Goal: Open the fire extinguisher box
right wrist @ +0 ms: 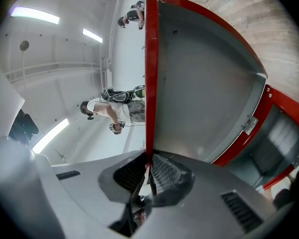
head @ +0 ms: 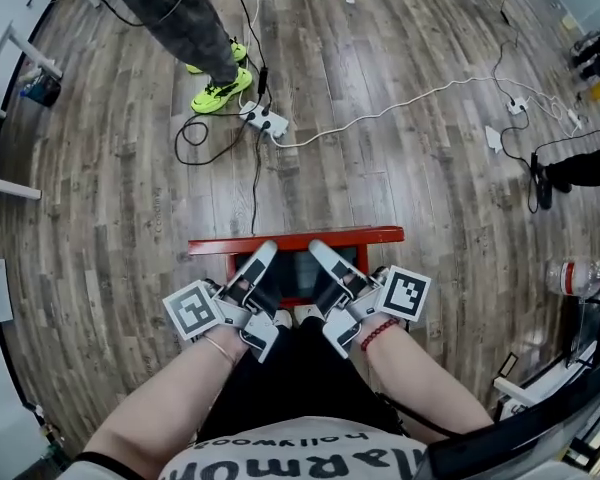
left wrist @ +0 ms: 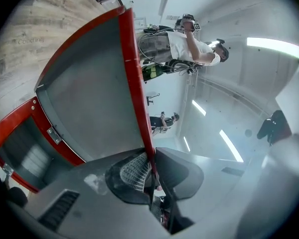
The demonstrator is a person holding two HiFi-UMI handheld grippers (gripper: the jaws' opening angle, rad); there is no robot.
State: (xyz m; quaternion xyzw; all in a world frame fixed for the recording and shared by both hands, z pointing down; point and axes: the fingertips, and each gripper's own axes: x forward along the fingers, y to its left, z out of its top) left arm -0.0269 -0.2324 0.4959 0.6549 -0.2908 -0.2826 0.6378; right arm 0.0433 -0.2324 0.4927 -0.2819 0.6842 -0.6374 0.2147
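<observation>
The fire extinguisher box sits on the wood floor right in front of my knees. Its red lid stands raised, with the edge toward me. My left gripper and right gripper both reach the lid's front rim side by side. In the left gripper view the red lid rim runs straight down between the jaws, and my left gripper is shut on it. The grey inner face and a hinge show. My right gripper likewise pinches the red rim.
A white power strip with cables lies on the floor beyond the box. A person in neon yellow shoes stands at the back left. Another person's foot is at the right. A water bottle lies at the right edge.
</observation>
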